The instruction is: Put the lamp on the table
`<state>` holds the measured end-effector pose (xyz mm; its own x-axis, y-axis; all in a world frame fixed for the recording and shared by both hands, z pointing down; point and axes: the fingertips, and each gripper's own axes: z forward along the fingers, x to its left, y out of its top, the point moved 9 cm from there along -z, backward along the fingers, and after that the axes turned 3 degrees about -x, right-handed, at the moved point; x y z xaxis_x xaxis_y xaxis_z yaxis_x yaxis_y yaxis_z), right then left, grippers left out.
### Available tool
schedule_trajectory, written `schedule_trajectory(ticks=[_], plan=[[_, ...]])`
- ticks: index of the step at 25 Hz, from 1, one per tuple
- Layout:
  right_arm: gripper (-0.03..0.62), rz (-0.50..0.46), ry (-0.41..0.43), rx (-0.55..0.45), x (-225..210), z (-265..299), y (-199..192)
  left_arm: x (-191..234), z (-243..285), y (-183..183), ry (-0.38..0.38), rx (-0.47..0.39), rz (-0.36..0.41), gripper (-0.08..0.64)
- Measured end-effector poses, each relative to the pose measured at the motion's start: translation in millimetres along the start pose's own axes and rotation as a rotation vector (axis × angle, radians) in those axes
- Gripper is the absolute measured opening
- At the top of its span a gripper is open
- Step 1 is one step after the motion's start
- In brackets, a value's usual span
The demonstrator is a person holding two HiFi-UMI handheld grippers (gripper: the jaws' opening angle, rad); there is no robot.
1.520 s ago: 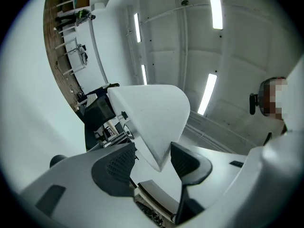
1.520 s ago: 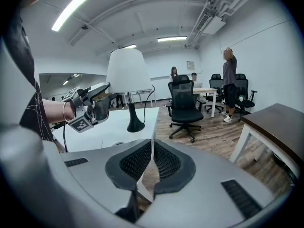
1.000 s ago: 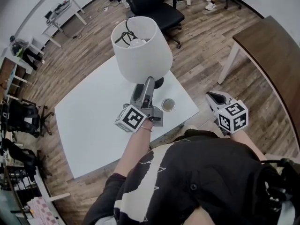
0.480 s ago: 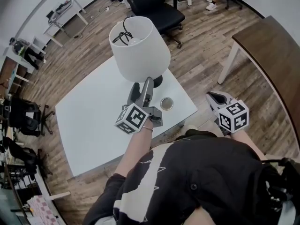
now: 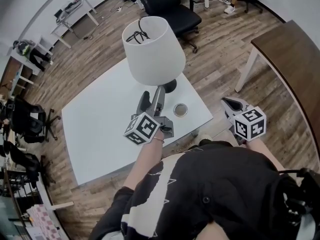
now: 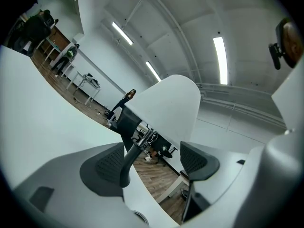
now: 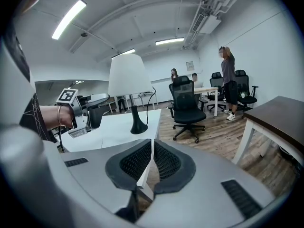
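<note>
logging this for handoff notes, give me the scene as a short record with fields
lamp: upright on the white table, near the corner by the black office chair; white shade, black base
left gripper: jaws wide apart, just been opening; lamp stem shows between them, not clamped
right gripper: shut, empty, held over the floor beside the table
also on table: small round metal object
</note>
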<state>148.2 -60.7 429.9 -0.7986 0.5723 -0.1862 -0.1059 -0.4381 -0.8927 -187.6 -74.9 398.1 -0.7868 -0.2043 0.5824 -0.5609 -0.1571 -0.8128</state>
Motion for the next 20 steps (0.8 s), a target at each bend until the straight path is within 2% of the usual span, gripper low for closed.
schedule_trajectory(ticks=[10, 13, 18, 20], plan=[[0.031, -0.013, 0.04, 0.014, 13.4, 1.7, -13.1, 5.4, -21.6, -6.0, 0.003, 0.001, -0.001, 0.357], [0.031, -0.01, 0.058, 0.022, 9.9, -0.1, -15.5, -1.9, -27.4, -10.8, 0.0, 0.006, 0.018, 0.331], [0.031, 0.001, 0.132, 0.029, 8.1, 9.0, -8.5, -12.5, -51.0, -13.9, 0.036, 0.001, 0.034, 0.308], [0.031, -0.016, 0.169, 0.034, 13.9, 9.5, -8.0, -16.2, -67.6, -16.3, 0.044, -0.007, 0.04, 0.271]])
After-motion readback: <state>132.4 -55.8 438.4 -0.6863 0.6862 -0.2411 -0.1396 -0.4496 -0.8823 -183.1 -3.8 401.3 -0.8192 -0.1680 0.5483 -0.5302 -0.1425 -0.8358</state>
